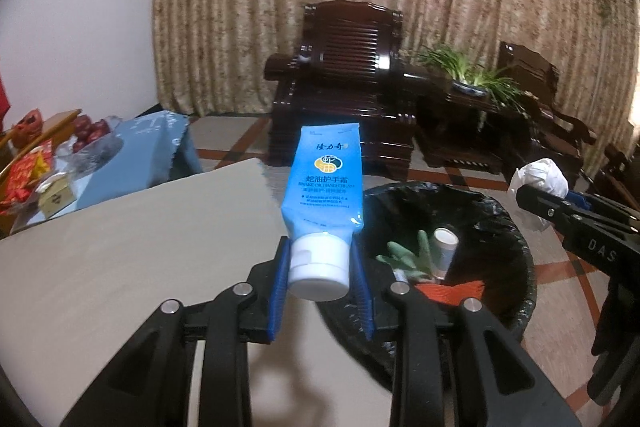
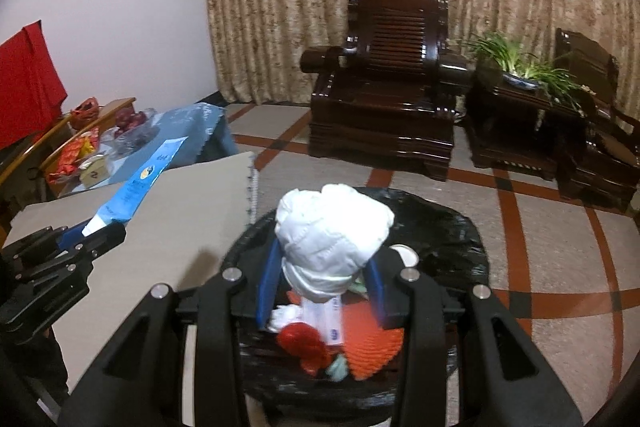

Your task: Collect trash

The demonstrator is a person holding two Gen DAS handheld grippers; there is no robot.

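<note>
My left gripper [image 1: 320, 259] is shut on the white cap of a blue hand cream tube [image 1: 326, 175], which stands up between the blue pads at the edge of a grey table [image 1: 120, 259]. To its right a black-lined trash bin [image 1: 516, 235] holds a small white-capped bottle [image 1: 445, 247], a green plant scrap and something orange. My right gripper [image 2: 324, 267] is shut on a crumpled white tissue wad [image 2: 332, 231] and hangs over the same bin [image 2: 452, 227]. In the left wrist view the right gripper [image 1: 532, 195] shows with the tissue [image 1: 538, 179]. The left gripper [image 2: 96, 227] shows at the left of the right wrist view with the tube [image 2: 140, 183].
A dark wooden armchair [image 1: 344, 83] and a side table with a potted plant [image 1: 472, 75] stand against the curtain. At the left, a blue-clothed low table [image 1: 132, 151] carries red fruit and snack packets. The floor is tiled with red stripes.
</note>
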